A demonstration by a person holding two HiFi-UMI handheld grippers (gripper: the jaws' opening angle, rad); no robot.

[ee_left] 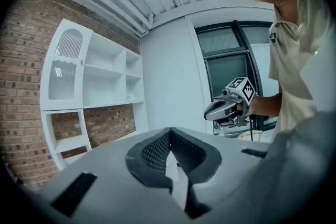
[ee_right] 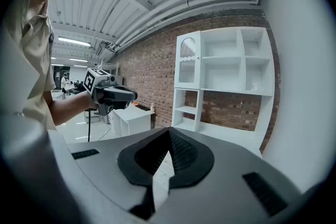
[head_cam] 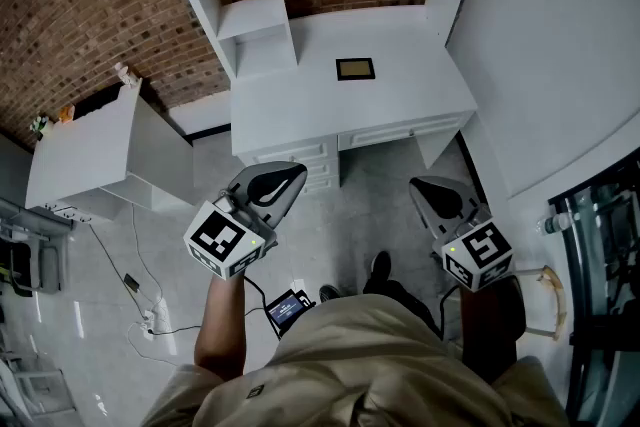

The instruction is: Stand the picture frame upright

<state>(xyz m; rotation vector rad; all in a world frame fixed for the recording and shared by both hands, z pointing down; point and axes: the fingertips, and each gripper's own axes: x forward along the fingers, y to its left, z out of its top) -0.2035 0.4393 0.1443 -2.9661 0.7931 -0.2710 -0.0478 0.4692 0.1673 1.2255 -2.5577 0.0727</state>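
The picture frame, small and dark with a light border, lies flat on the white desk in the head view, well ahead of both grippers. My left gripper hangs over the floor in front of the desk drawers, jaws shut and empty. Level with it on the right, my right gripper is also shut with nothing in it. In the left gripper view the pads meet, and the right gripper shows beyond. The right gripper view shows closed pads and the left gripper. Neither gripper view shows the frame.
A white shelf unit rises from the desk against the brick wall. A low white cabinet stands at the left. Cables and a power strip lie on the floor at lower left. A white wall and glass door close the right.
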